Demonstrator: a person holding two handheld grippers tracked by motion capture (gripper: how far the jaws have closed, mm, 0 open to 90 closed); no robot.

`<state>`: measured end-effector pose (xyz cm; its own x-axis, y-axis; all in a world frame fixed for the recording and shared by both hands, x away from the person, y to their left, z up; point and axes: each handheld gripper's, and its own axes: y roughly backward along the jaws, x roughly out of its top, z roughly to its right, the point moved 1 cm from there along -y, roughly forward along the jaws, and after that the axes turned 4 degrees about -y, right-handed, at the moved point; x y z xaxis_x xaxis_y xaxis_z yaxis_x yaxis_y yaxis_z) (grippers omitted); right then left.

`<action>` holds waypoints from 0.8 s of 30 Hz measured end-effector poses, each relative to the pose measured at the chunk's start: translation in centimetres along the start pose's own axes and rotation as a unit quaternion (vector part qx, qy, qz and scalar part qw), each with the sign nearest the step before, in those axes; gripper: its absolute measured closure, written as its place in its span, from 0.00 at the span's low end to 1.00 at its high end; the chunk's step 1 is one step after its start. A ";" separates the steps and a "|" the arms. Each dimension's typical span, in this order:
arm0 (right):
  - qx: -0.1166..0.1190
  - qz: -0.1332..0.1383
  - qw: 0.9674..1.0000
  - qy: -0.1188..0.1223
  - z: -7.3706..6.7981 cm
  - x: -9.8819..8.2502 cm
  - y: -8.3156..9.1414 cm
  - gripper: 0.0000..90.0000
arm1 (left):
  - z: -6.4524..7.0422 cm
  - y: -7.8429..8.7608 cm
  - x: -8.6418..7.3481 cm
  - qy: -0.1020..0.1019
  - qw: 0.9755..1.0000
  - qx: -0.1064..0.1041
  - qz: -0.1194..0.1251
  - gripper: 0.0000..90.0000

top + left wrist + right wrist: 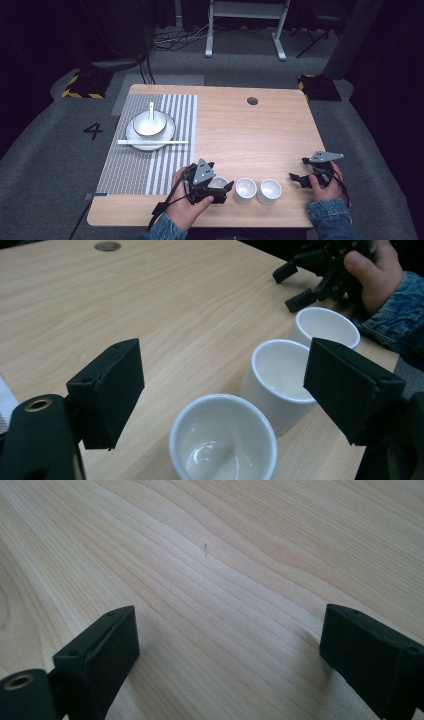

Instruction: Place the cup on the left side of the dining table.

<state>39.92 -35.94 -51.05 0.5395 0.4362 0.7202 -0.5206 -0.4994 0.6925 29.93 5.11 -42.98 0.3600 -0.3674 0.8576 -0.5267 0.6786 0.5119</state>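
Three small white cups stand in a row near the table's front edge: the left cup [219, 183] [222, 442], the middle cup [245, 190] [280, 377] and the right cup [269, 191] [325, 327]. My left gripper [220, 177] [225, 380] is open, its jaws wide on either side of the left cup without touching it. My right gripper [298, 169] [232, 640] is open over bare wood to the right of the cups, with nothing between its jaws. It also appears far off in the left gripper view [310, 277].
A striped placemat [130, 165] covers the table's left side. On it sits a white plate [170, 131] with a bowl [149, 125] and spoon [151, 109], and chopsticks [150, 142] lie across the plate's near rim. A round cable hole [252, 101] is at the back.
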 end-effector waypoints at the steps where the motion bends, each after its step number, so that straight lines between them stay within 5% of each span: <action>1: -0.001 0.000 1.000 0.000 0.0 0.0 0.0 0.10 | 0.1 -0.2 -0.1 -0.003 1.000 0.000 -0.003 0.19; 9: -0.001 0.000 1.000 0.000 0.0 0.0 0.0 0.10 | 0.2 -1.2 -1.7 -0.006 0.999 0.016 -0.028 0.19; 16: -0.001 0.000 1.000 0.000 0.0 0.0 0.0 0.10 | -0.1 -2.0 -3.1 0.005 0.999 -0.002 -0.045 0.18; 24: -0.001 0.000 1.000 0.000 0.0 0.0 0.0 0.10 | 0.0 -2.6 -4.3 0.001 0.998 0.003 -0.066 0.20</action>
<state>39.91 -35.94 -51.04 0.5393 0.4368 0.7200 -0.5212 -0.4984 0.6928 29.81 4.93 -47.98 0.4283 -0.4515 0.7828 -0.4797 0.6205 0.6204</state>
